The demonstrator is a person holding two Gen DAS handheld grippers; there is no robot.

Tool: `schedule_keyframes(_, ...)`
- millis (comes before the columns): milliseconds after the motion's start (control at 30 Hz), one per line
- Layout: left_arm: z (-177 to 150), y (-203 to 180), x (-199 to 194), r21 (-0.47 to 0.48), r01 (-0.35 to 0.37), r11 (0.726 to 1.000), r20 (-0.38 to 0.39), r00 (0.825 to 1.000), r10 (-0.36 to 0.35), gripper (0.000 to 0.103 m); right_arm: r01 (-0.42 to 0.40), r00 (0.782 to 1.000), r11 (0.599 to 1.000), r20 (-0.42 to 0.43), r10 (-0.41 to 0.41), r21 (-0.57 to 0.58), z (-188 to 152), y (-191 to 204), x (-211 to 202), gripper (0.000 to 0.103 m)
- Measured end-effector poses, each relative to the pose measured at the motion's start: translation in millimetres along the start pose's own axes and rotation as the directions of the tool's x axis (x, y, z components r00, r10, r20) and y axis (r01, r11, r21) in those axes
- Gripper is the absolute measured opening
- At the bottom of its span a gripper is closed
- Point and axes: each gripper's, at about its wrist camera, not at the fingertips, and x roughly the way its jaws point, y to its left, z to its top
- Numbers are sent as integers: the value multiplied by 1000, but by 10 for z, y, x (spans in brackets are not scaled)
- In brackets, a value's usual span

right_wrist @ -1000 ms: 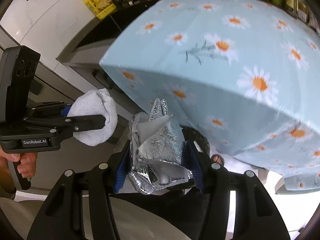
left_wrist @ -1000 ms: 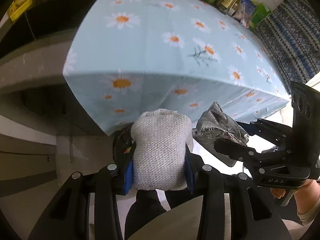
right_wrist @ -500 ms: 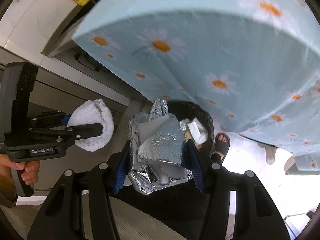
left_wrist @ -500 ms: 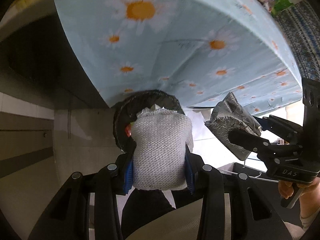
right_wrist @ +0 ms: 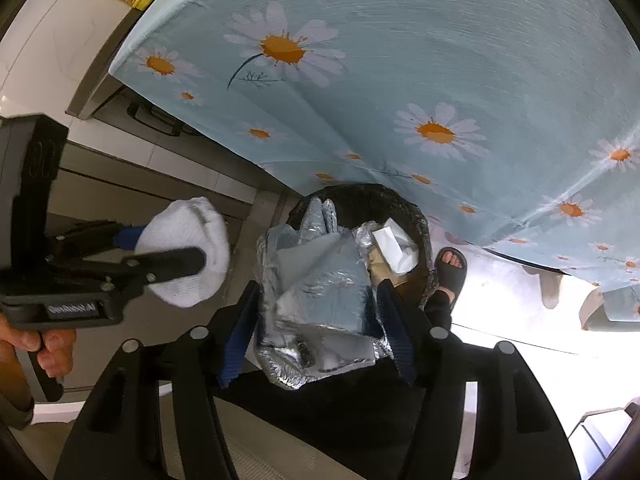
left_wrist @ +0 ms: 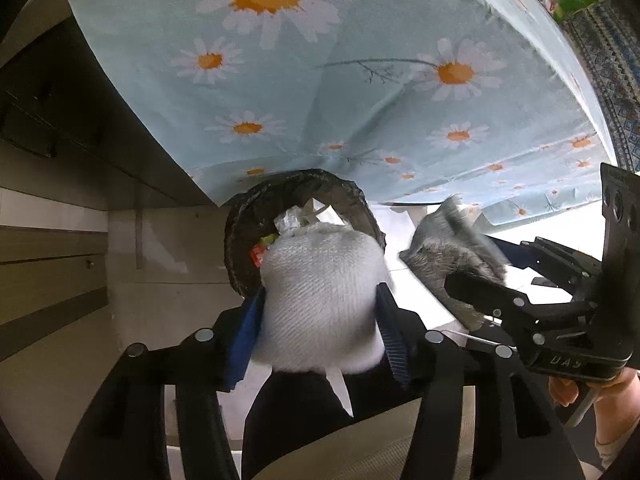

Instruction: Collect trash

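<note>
1. left gripper point(left_wrist: 320, 300) is clamped on a white knitted cloth point(left_wrist: 322, 300), the wad filling the gap between the blue pads and bulging out past the tips.
2. right gripper point(right_wrist: 316, 300) is clenched on a crumpled foil bag point(right_wrist: 320, 292), which is pinched between both blue pads, its torn top sticking up beyond the tips.
3. just ahead of the left jaws sits the bin point(left_wrist: 240, 248), a round black-lined one on the floor; the cloth covers its near part in the left view.
4. inside the bin there are scraps: white paper point(left_wrist: 320, 212), a bit of foil, something red at the near rim.
5. from the right view the bin point(right_wrist: 416, 216) lies straight beyond the foil bag and slightly right of the jaws, with white paper point(right_wrist: 394, 250) lying in it.
6. above and beyond both sets of jaws hangs the daisy tablecloth point(left_wrist: 360, 80), its hem dropping just behind the bin.
7. the two grippers hang side by side, near each other but apart: the left one point(right_wrist: 180, 260) shows left of the right jaws, the right one point(left_wrist: 472, 276) shows right of the left jaws, blurred.
8. a sandalled foot point(right_wrist: 450, 268) stands on the floor just right of the bin.
9. a bare hand point(right_wrist: 44, 344) grips the left handle.
</note>
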Motion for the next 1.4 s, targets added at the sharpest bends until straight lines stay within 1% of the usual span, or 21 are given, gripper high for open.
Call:
schedule_keyframes(33,11,1,-4,0,0,1000,-3,1000,0,56,-7,1000,1000,1,7,9,8,-3,-10,66)
schedule_keyframes(67,17,3,-8,-1,-3,1000,-6,1000,3,62,-8,1000,1000,5,8,17,17,-23,-1,67)
schedule_keyframes(100,21,8,-14,-3,-4,1000,-8,1000,4,65,-9,1000,1000,8,9,18,22,-25,-9,71)
schedule_keyframes(133,28,15,-22,-5,-5,1000,-9,1000,5,67,-13,1000,1000,14,13,20,34,-28,-26,72)
schedule_keyframes(400,67,38,-135,1,-11,1000,8,1000,11,67,-12,999,999,36,10,35,58,-38,-151,72)
schedule_keyframes(700,51,-2,-368,24,-7,1000,46,999,6,67,23,994,998,102,-29,62,23,54,-493,72)
schedule_keyframes(800,68,-34,-480,50,-8,999,66,998,4,67,31,990,997,133,-40,67,15,93,-643,72)
schedule_keyframes(933,115,-96,-722,69,-8,998,115,993,0,67,71,982,996,170,-78,44,25,156,-857,72)
schedule_keyframes(1000,136,-137,-844,71,-10,997,140,990,0,67,81,976,996,198,-88,41,57,165,-1003,72)
schedule_keyframes(1033,150,-178,-963,79,-4,997,168,986,-10,67,87,973,995,213,-94,39,64,180,-1073,72)
schedule_keyframes(1133,182,-275,-1194,88,-8,996,213,977,-11,67,104,960,994,257,-111,41,116,201,-1324,73)
schedule_keyframes(1200,203,-385,-1392,106,-9,994,261,965,-19,67,116,946,993,302,-118,23,152,248,-1501,76)
schedule_keyframes(1333,237,-582,-1681,133,-31,991,324,946,-14,67,132,913,991,387,-128,16,184,317,-1905,76)
schedule_keyframes(1400,232,-685,-1823,143,-53,988,353,936,-1,75,135,897,991,423,-128,15,166,330,-2087,76)
